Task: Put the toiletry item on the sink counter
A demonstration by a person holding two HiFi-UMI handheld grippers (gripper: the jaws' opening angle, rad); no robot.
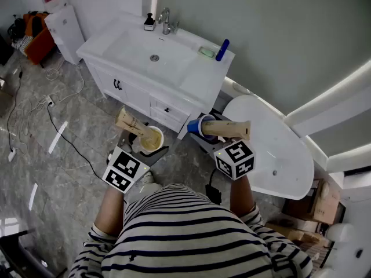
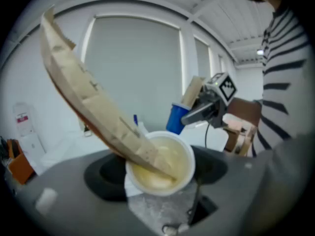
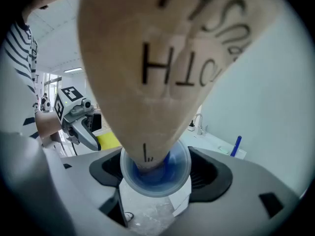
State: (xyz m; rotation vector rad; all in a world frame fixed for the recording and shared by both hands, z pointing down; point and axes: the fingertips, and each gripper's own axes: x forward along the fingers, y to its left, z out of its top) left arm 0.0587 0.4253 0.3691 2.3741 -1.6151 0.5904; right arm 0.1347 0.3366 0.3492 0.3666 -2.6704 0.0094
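Left tool (image 2: 158, 175) clamped on a cream cup (image 2: 165, 167), jaws wide, one either side of the cup wall. A flattened beige tube (image 2: 91, 102) stands in that cup, leaning up and to the left in the left gripper view, bottom end inside the rim. Right tool (image 3: 155, 175) clamped the same way on a blue cup (image 3: 167, 177). A lettered beige tube (image 3: 162, 58) is stuck in it narrow end down, with black print on its face, and fills most of the right gripper view. In the head view both tools are held side by side in the air over the grey floor (image 1: 64, 172), in front of the white sink table (image 1: 194, 80), with neither cup touching it. The left cup's tube tips toward the table's drawers (image 1: 168, 110); the right cup's tube lies roughly level, pointing toward the white bathtub (image 1: 278, 149). Marker cubes sit behind each tool, left one (image 1: 123, 169) and right one (image 1: 235, 158). On the table: basin (image 1: 145, 51), faucet (image 1: 165, 21) at the back edge, small dark dispenser (image 1: 149, 22) just beside it, green soap dish (image 1: 206, 52) and an upright blue bottle (image 1: 222, 50) at the right end. Striped shirt (image 1: 191, 236) fills the bottom of the head view, and a black cable (image 1: 69, 141) runs across the floor.
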